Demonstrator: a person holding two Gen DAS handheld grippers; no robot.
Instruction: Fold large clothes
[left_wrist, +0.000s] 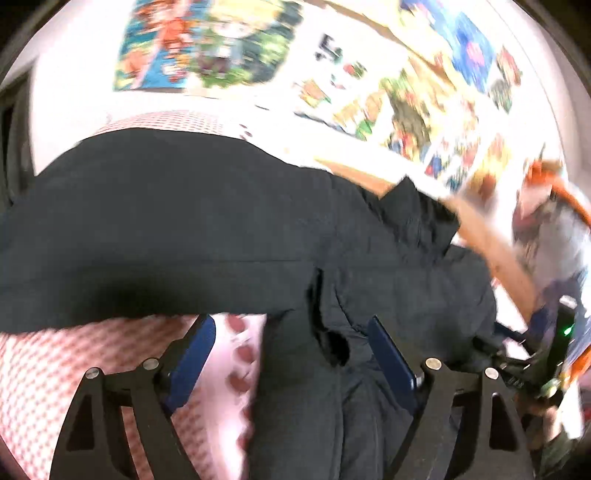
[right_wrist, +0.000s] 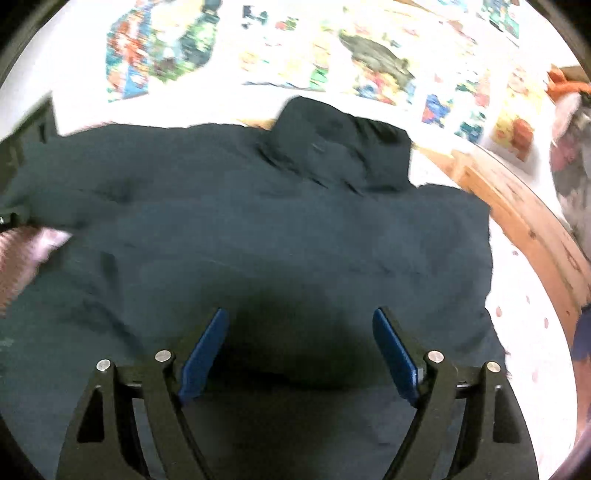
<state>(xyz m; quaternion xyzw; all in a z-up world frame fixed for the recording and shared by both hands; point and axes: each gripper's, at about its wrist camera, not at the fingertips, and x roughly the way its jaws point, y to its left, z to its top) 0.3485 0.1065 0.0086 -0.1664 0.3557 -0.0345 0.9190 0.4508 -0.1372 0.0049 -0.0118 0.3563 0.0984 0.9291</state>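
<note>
Dark jacket (right_wrist: 258, 229) spread flat (collar folded), rumpled, both grippers' jaws wide apart, empty

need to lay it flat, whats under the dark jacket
The dark jacket lies on a pink patterned bedcover, which shows beyond its edges. Whatever sits directly beneath the jacket's middle is covered.

Both grippers (left_wrist: 291, 332) (right_wrist: 299, 325), jaws spread wide.
</note>
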